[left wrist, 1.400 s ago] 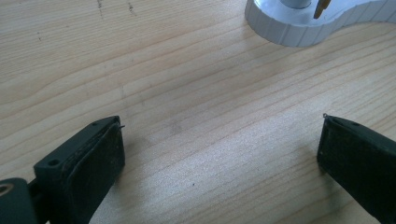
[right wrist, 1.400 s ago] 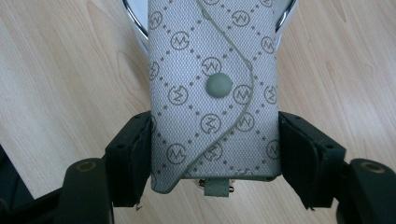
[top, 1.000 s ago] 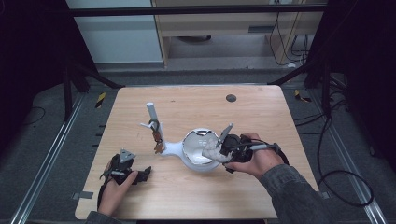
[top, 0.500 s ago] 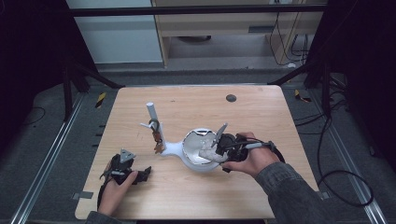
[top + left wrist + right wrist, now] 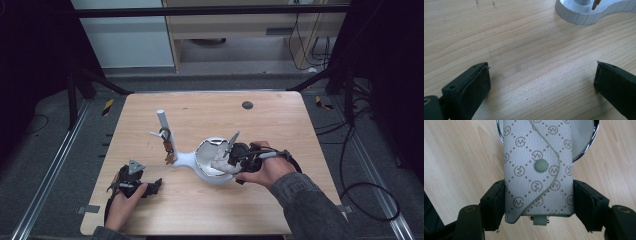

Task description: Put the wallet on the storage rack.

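The pouch (image 5: 537,170) is pale grey fabric with a diamond lattice of brown dots and brown circled monograms, and a plain grey-green snap button. The stand (image 5: 187,159) is white, its dish (image 5: 206,155) rimmed in shiny chrome. The tabletop (image 5: 280,125) is light, grained wood with a small dark disc (image 5: 247,105). Both grippers' fingers (image 5: 471,87) are matt black.

Change from the earlier high views: the right gripper (image 5: 226,161), clamped on the patterned grey pouch (image 5: 537,170), shifts slightly leftward, carrying the pouch farther over the round dish (image 5: 205,165) of the white stand (image 5: 182,159). The person's right hand (image 5: 267,167) follows the same small displacement.
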`<state>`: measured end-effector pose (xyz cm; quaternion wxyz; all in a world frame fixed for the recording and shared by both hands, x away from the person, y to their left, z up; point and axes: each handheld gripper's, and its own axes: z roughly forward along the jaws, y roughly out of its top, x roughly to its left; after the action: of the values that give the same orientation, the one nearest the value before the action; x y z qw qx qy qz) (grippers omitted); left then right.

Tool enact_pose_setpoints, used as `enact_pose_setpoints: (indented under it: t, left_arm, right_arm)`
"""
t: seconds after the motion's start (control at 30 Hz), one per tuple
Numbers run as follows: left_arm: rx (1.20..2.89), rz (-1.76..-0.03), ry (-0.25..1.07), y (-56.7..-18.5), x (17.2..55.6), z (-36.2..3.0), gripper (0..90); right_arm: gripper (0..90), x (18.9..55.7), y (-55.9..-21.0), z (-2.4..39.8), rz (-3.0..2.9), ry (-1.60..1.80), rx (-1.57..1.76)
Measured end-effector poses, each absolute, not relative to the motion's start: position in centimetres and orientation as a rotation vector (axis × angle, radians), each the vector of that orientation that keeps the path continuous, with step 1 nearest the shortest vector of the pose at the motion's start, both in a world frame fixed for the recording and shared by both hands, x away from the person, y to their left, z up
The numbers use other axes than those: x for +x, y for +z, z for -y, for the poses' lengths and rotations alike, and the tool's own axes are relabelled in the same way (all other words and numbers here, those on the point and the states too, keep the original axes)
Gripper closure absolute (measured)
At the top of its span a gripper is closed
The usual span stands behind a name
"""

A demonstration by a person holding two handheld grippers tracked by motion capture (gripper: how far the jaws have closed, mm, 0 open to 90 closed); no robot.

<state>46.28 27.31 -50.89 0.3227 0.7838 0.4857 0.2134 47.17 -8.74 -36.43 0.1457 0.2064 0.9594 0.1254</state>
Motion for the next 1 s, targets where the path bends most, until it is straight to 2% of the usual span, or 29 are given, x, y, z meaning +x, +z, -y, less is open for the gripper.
enact_pose_setpoints:
  t: [1.0]
  left_arm:
    - [2.058,-1.273,0.561,-50.9,46.3,-27.3,0.0]
  right_arm:
    - [31.1,48.4,-37.0,6.2,-2.781,0.365,0.589]
